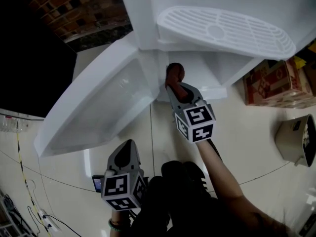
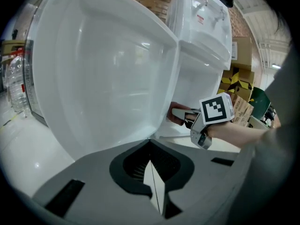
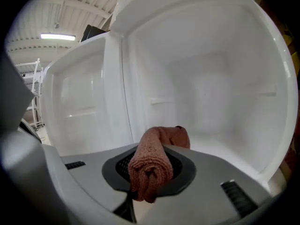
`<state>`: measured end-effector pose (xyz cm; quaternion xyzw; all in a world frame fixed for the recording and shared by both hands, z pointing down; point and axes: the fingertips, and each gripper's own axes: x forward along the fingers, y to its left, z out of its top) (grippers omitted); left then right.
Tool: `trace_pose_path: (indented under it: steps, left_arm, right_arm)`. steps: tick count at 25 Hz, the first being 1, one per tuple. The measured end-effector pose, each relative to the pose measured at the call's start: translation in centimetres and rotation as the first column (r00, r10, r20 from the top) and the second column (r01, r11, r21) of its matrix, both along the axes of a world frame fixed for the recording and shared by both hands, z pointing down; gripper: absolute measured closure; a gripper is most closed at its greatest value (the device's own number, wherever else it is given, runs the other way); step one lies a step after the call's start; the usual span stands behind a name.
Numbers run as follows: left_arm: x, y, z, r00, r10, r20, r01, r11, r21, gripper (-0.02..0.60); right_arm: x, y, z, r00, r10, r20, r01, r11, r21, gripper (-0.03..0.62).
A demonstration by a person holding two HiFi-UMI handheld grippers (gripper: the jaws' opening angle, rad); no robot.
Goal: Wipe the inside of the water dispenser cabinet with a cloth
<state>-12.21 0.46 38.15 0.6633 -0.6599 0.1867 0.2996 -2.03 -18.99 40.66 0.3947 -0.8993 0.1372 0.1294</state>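
The white water dispenser (image 1: 222, 14) stands ahead with its cabinet door (image 1: 103, 102) swung open to the left. My right gripper (image 1: 174, 85) is shut on a rolled reddish-brown cloth (image 1: 175, 72) at the mouth of the cabinet. In the right gripper view the cloth (image 3: 152, 165) bulges out between the jaws, with the white cabinet interior (image 3: 211, 78) just beyond. My left gripper (image 1: 128, 149) hangs lower and to the left, away from the dispenser, shut and holding nothing. In the left gripper view the left gripper (image 2: 151, 172) faces the open door (image 2: 103, 69), with the right gripper (image 2: 187, 118) beyond.
The drip grille (image 1: 222, 31) juts out above the cabinet opening. A cardboard box (image 1: 276, 80) and a grey bin (image 1: 298, 139) sit on the floor at the right. Cables (image 1: 29, 201) trail at the lower left. A clear water bottle (image 2: 16, 83) stands left of the door.
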Motion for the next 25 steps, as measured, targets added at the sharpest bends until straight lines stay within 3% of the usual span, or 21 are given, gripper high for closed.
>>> trace_pose_path:
  steps: [3, 6, 11, 15, 17, 20, 23, 25]
  left_arm:
    - [-0.1, 0.1, 0.1, 1.0, -0.003, -0.001, 0.003, 1.0, -0.002, 0.577]
    - [-0.2, 0.2, 0.2, 1.0, -0.006, -0.003, 0.006, 1.0, -0.006, 0.577]
    - [0.0, 0.3, 0.2, 1.0, -0.002, -0.004, 0.002, 1.0, -0.003, 0.577]
    - [0.0, 0.5, 0.1, 1.0, -0.003, -0.005, 0.003, 1.0, -0.006, 0.577]
    - [0.1, 0.5, 0.1, 1.0, 0.0, -0.003, 0.0, 1.0, -0.007, 0.577]
    - [0.3, 0.6, 0.1, 1.0, 0.005, -0.001, -0.005, 1.0, -0.006, 0.577]
    - [0.6, 0.7, 0.1, 1.0, 0.011, 0.0, -0.011, 1.0, -0.006, 0.577]
    - [0.8, 0.8, 0.1, 1.0, 0.016, 0.001, -0.016, 1.0, -0.006, 0.577]
  right_arm:
    - [2.2, -0.4, 2.2, 0.998, 0.049, -0.031, -0.05, 0.998, -0.034, 0.519]
    - [6.7, -1.6, 2.9, 0.986, 0.16, -0.041, -0.162, 0.985, -0.052, 0.518]
    - [15.8, -2.3, 3.1, 0.927, 0.372, -0.053, -0.375, 0.925, -0.067, 0.519]
    - [19.7, -2.0, 2.9, 0.889, 0.452, -0.067, -0.456, 0.888, -0.06, 0.519]
    - [19.4, -1.9, 2.2, 0.896, 0.441, -0.048, -0.443, 0.894, -0.059, 0.519]
    - [16.0, -2.2, -1.7, 0.935, 0.353, 0.046, -0.353, 0.936, -0.011, 0.519]
    - [11.3, -2.5, -8.4, 0.968, 0.199, 0.15, -0.217, 0.969, 0.119, 0.519]
    - [8.7, -2.3, -13.3, 0.978, 0.096, 0.185, -0.139, 0.962, 0.233, 0.518]
